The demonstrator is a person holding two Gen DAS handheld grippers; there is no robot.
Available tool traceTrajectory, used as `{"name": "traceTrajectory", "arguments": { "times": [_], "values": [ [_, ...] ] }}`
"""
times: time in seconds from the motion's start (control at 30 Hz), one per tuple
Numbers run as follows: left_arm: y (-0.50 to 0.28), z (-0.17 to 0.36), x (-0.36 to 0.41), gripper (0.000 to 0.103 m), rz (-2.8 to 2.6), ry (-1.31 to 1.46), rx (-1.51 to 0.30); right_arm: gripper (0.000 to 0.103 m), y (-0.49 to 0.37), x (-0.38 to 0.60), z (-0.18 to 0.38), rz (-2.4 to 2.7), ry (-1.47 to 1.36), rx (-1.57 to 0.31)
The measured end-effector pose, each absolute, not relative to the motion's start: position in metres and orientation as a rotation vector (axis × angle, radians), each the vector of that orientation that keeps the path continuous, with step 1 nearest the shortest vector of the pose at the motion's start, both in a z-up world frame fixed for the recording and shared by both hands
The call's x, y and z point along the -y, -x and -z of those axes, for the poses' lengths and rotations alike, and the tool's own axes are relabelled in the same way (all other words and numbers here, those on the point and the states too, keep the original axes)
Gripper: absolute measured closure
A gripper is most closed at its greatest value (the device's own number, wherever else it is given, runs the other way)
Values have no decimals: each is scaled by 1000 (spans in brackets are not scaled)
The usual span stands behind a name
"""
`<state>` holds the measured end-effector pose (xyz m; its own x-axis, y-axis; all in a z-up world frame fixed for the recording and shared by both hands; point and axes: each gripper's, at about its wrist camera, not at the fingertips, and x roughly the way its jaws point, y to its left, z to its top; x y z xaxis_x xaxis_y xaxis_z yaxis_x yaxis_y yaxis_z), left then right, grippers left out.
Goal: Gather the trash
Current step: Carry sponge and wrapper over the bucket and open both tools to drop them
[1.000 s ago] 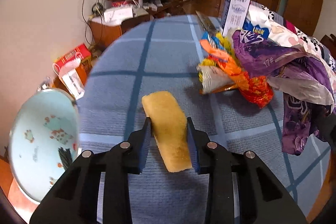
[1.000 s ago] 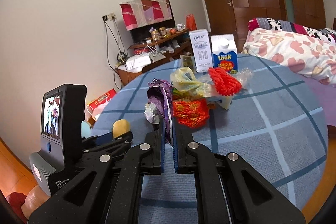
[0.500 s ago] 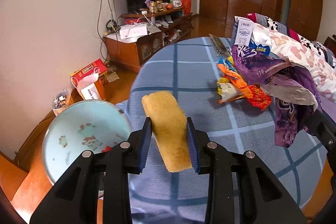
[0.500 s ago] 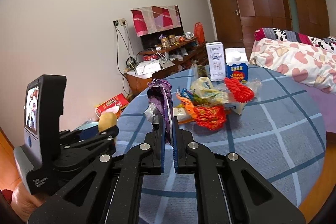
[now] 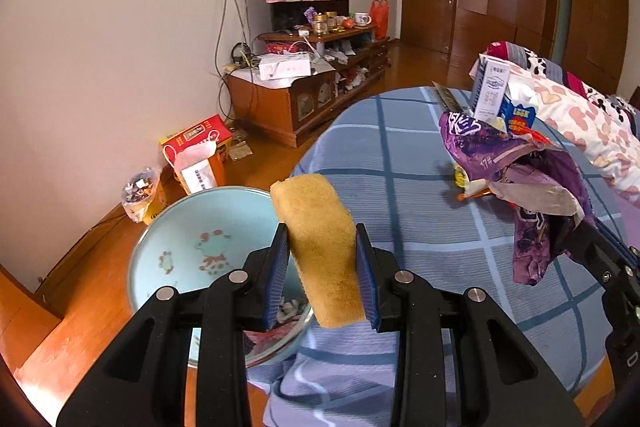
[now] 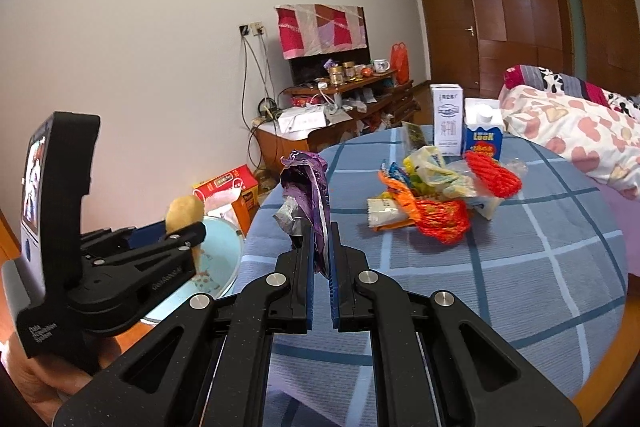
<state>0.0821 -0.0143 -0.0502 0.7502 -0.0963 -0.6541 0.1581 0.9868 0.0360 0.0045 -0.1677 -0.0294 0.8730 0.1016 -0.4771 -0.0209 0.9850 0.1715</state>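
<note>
My left gripper (image 5: 322, 247) is shut on a yellow sponge-like piece (image 5: 320, 243), held at the table's left edge beside a light blue basin (image 5: 188, 239) that stands on the floor with scraps in its bottom. My right gripper (image 6: 321, 247) is shut on a crumpled purple wrapper (image 6: 308, 187), held above the table. The wrapper also shows in the left wrist view (image 5: 516, 179). The left gripper with the sponge (image 6: 184, 215) shows at the left of the right wrist view, over the basin (image 6: 220, 255).
A round table with a blue checked cloth (image 6: 500, 267) carries a heap of wrappers and red netting (image 6: 440, 195) and two cartons (image 6: 464, 131) at the back. A red box (image 5: 196, 147) and a small bag (image 5: 140, 191) sit on the floor. A bed (image 6: 572, 131) is at right.
Both grippers have moved left and back toward the table's edge with their loads. The basin has come from the far left to just under and left of the sponge.
</note>
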Motion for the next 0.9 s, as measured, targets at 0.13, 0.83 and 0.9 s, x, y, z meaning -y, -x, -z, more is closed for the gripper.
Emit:
{"name": "traceTrajectory", "arguments": {
  "times": [0.13,0.83,0.9],
  "values": [
    [-82,47,-2,71,119,-74,-705,96,-7,159,28,-78,-147,-507],
    [-78,48,-76,71,2,-36,-705,96,-47,94,21,-173,-69,-514],
    [-80,49,-83,71,-13,-29,-708,96,-55,85,24,-181,-56,-527]
  ]
}}
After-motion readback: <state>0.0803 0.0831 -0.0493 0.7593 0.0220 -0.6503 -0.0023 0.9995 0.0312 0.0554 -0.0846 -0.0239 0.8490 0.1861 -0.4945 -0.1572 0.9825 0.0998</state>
